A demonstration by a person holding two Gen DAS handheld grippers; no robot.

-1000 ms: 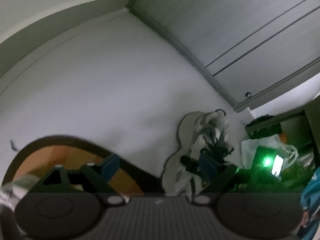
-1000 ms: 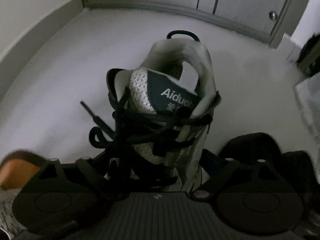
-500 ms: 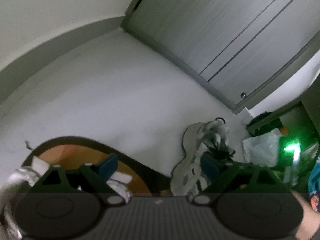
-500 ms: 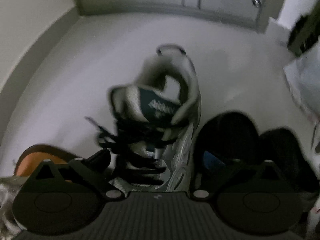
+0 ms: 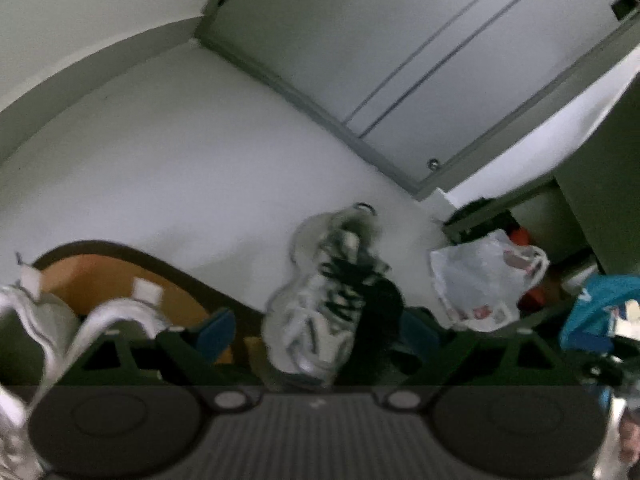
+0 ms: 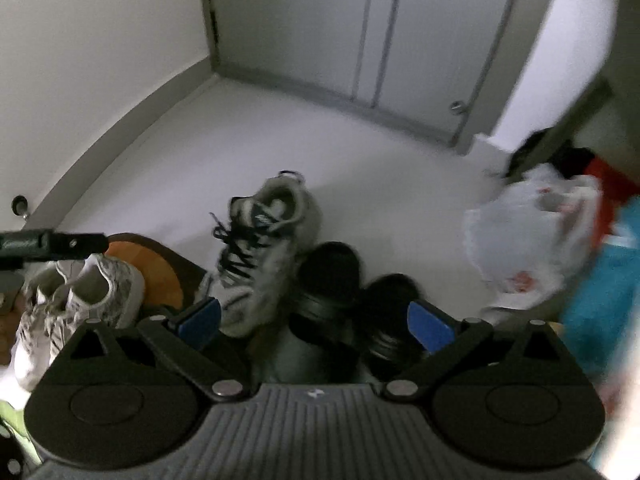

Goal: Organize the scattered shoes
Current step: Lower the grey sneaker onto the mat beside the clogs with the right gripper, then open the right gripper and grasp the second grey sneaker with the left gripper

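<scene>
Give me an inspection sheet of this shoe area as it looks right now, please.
Surface: pale floor, bare toward the doors.
Job's things: grey sneaker with black laces beside two black shoes; white sneakers on an orange mat.
Clutter: plastic bag, blue item.
Grippers: right gripper open, empty, jaws just widened; left gripper open, empty.
Cables: nothing seen.
Surroundings: closed doors, wall.

Grey-and-white sneaker [image 6: 260, 256] with loose black laces lies on the floor ahead of the right gripper [image 6: 314, 320], toe toward it. Two black shoes [image 6: 336, 280] sit touching its right side. White sneaker pair [image 6: 72, 300] rests left.
</scene>
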